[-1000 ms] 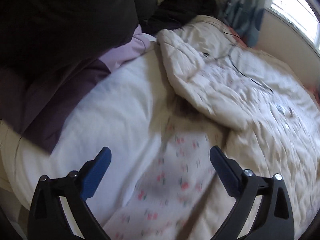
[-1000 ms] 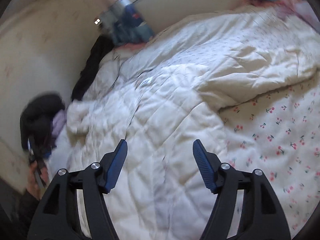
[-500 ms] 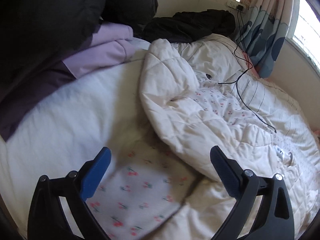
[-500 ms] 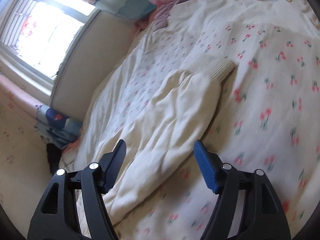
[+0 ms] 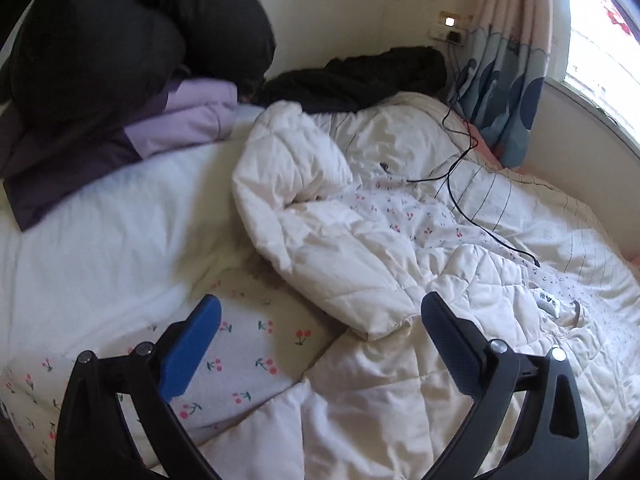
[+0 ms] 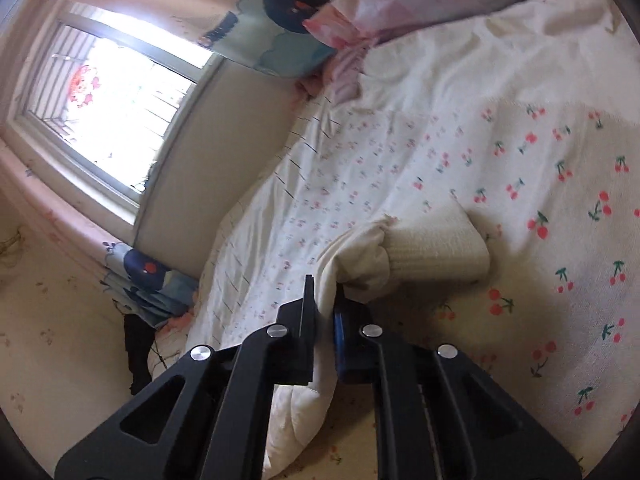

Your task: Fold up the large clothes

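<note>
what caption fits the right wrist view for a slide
Right gripper shut on the cream jacket sleeve near its ribbed cuff, over a cherry-print bedsheet.

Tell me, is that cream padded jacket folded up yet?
Not yet. The cream jacket lies rumpled and spread across the bed; the right gripper pinches its sleeve near the ribbed cuff.

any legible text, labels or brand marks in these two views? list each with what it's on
"V", with a smaller mark before it too blurred to read: on the white tag of the cream quilted jacket, left wrist view.
Wall socket plate: lit, no readable text.
Right wrist view: nothing readable; the right gripper is shut on the jacket sleeve, only cherry print around.
</note>
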Tool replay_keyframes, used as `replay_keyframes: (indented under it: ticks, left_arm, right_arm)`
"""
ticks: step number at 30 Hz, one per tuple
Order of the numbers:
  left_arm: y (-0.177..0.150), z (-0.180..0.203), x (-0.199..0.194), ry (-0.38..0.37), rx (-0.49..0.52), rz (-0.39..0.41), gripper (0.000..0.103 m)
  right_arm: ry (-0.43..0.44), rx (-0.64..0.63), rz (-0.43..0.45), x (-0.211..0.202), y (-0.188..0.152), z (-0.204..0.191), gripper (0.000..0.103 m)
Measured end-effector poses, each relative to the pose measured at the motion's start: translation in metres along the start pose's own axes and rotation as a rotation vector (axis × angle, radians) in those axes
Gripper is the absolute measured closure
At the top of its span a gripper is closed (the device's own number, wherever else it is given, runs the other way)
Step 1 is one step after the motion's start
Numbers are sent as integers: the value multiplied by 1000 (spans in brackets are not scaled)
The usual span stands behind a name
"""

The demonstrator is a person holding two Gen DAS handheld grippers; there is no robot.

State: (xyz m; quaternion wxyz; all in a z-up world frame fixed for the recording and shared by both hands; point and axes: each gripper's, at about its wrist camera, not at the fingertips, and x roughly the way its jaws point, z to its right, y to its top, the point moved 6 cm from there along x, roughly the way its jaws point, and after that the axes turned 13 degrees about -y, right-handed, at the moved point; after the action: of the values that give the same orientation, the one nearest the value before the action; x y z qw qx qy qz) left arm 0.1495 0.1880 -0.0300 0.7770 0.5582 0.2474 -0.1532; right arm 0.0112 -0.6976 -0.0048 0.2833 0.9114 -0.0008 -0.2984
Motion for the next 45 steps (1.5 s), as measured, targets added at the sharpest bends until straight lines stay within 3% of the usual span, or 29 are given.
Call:
replay_keyframes:
  ticks: [7, 11, 15, 21, 27, 37, 42, 45]
  left_arm:
    - [-5, 3, 8, -8, 7, -45, 7]
    - [-5, 8, 6, -17, 23, -46, 7]
    - [-4, 11, 3, -37, 22, -53, 7]
    - [2, 4, -1, -61, -5, -70, 7]
    - [10, -13, -5, -78, -68, -70, 7]
    - [13, -23, -4, -89, -101, -85, 7]
    - [11, -16, -1, -102, -83, -102, 7]
    - [9, -15, 0, -104, -76, -108, 7]
  right_arm:
    - [125, -2, 73, -23, 6, -60, 96]
    - [222, -72, 86, -35, 2, -129, 96]
    - [325, -171, 68, -44, -24, -213, 96]
    - [449, -330, -3, -46, -99, -328, 96]
    - [518, -498, -109, -33, -207, -411, 96]
    - [477, -679, -302, 26, -379, -440, 96]
    - [398, -831, -419, 62, -461, -424, 96]
    - [355, -883, -470, 77, -488, -412, 94]
